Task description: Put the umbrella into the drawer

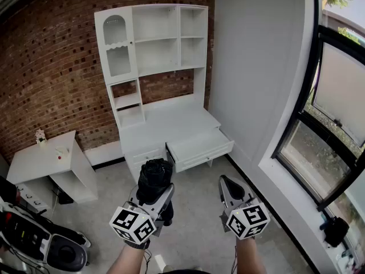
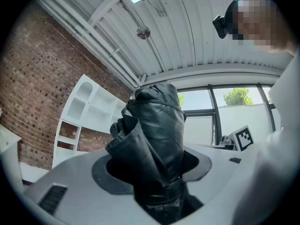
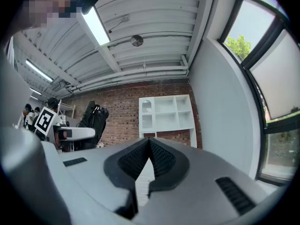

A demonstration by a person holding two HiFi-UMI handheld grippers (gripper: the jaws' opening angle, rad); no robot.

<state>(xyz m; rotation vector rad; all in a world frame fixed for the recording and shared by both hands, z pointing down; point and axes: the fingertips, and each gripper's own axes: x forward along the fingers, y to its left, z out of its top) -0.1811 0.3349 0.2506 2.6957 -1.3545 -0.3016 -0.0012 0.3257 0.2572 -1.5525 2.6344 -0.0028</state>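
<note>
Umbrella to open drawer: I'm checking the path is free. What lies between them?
Only bare grey floor, as the head view shows. The left gripper holds the umbrella short of the open drawer.

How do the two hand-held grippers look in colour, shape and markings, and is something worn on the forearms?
The left hand-held gripper and the right hand-held gripper each have a smooth, light grey body that narrows toward the jaws. At the rear of each sits a white cube with black square markers. The pads are black and ribbed. No sleeves show on the forearms.
</note>
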